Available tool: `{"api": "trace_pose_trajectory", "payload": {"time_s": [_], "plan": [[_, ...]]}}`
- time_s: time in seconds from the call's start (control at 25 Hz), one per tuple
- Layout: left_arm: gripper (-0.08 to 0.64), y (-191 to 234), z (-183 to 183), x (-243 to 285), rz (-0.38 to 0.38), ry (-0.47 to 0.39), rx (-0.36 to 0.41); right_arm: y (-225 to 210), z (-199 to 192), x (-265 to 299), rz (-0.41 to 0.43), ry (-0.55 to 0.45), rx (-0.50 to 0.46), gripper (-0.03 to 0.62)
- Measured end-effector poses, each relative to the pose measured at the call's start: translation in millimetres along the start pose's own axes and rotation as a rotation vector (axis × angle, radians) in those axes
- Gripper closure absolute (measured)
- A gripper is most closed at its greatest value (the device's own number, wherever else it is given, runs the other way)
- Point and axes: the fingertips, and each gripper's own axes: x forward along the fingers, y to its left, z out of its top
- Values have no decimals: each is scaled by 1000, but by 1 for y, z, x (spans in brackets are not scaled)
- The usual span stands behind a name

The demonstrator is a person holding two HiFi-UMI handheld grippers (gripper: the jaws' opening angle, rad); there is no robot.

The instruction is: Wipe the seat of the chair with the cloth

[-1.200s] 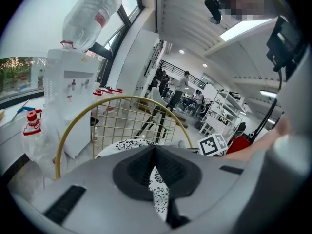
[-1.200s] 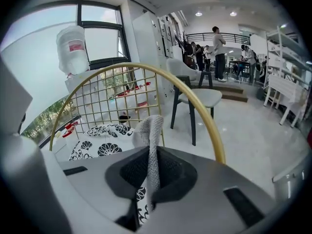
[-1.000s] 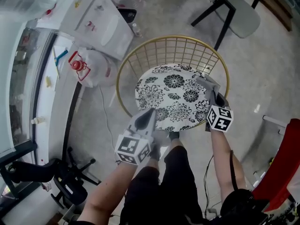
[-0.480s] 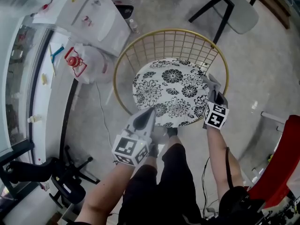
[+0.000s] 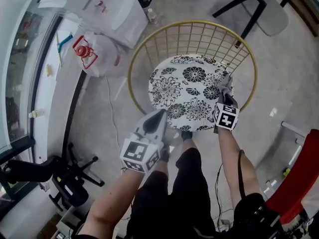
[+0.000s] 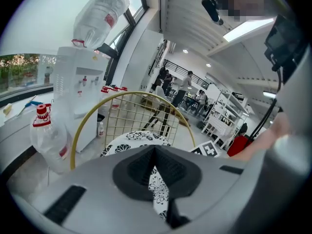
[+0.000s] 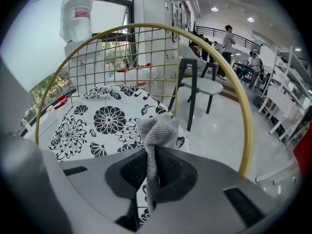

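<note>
The chair has a round white seat with black flowers (image 5: 192, 92) (image 7: 105, 121) (image 6: 136, 139) inside a gold wire backrest (image 5: 194, 39). My right gripper (image 5: 227, 94) (image 7: 152, 155) is shut on a grey cloth (image 7: 155, 133) (image 5: 228, 86), which bunches out past the jaws over the seat's right edge. My left gripper (image 5: 155, 122) (image 6: 156, 160) hangs at the seat's near left edge, jaws shut with nothing between them.
A water dispenser (image 5: 107, 11) with a bottle (image 6: 100, 16) stands left of the chair, next to a clear bag with a red cap (image 5: 94, 59). A grey chair (image 5: 266, 11) is beyond. A black office chair base (image 5: 65, 178) sits lower left, a red chair (image 5: 299, 178) lower right.
The right gripper with the cloth has moved a little toward the seat's right rim. The head view has shifted, so the chair sits higher and further right. The left gripper has barely moved.
</note>
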Motion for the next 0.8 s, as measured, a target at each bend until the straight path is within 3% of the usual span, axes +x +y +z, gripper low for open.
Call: {"api": "trace_pose_trajectory", "payload": {"time_s": [0.8], "plan": [[554, 56, -13, -52, 119, -28, -50, 145, -5, 34, 259, 68, -100, 569]]}}
